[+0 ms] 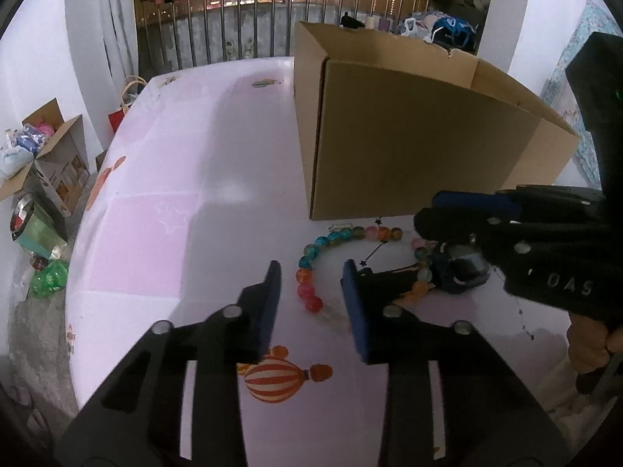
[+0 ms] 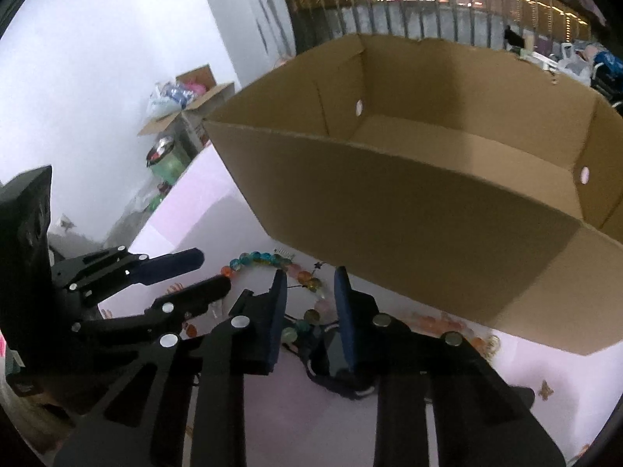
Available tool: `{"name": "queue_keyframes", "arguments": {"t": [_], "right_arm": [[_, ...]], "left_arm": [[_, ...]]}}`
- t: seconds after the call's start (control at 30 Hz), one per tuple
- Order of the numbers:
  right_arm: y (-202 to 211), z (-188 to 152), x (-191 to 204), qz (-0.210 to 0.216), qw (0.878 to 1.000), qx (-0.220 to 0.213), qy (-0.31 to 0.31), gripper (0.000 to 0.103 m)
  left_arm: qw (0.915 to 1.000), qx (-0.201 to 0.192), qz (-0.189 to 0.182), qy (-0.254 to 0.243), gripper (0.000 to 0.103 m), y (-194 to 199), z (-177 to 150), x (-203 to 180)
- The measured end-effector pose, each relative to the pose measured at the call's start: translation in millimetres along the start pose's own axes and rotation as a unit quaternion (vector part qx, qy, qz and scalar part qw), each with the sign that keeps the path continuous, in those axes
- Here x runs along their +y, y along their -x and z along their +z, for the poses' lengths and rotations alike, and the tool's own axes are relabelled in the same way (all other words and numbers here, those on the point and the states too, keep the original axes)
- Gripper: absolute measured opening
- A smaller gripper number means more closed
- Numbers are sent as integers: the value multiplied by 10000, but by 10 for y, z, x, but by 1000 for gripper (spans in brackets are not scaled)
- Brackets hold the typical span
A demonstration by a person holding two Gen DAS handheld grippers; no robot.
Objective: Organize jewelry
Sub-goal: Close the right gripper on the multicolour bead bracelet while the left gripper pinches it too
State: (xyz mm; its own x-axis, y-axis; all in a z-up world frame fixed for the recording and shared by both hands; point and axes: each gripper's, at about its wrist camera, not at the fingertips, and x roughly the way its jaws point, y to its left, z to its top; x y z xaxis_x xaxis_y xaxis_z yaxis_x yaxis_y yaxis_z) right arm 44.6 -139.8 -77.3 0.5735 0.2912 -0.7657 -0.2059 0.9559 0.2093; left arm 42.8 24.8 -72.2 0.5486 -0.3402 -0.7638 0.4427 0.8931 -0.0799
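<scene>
A string of multicoloured glass beads [image 1: 311, 268] curves across the pink tablecloth [image 1: 175, 194] in front of an open cardboard box [image 1: 409, 136]. My left gripper [image 1: 311, 264] hangs over the string's left end, jaws apart, with beads below the gap and untouched. A dark watch [image 1: 463, 268] and a thin black chain with stars [image 1: 373, 251] lie to the right. My right gripper [image 2: 310, 272] points down at the beads [image 2: 311, 317] and the watch [image 2: 335, 350], with its blue pads [image 2: 342, 303] a narrow gap apart and gripping nothing. The box [image 2: 389, 194] is empty inside.
A hand [image 1: 588, 346] holds the right gripper's handle. More orange beads [image 2: 440, 321] lie under the box's near edge. Beyond the table's left edge, open cartons [image 1: 50, 155] and bags stand on the floor. A metal railing [image 1: 233, 19] runs behind.
</scene>
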Motion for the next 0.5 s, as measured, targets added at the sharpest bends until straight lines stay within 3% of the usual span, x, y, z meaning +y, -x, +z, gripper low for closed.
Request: {"name": "queue_keyframes", "arguments": {"t": [0.23,0.5], "right_arm": [[-206,-6,42,-149,9993,292,175,21],[-366,19,-11,-253,9983,431,293,15]], "left_arm": [[9998,211,-51,48,15,-145,-10,22],[9997,157,60,-175,15,-212,34,-24]]}}
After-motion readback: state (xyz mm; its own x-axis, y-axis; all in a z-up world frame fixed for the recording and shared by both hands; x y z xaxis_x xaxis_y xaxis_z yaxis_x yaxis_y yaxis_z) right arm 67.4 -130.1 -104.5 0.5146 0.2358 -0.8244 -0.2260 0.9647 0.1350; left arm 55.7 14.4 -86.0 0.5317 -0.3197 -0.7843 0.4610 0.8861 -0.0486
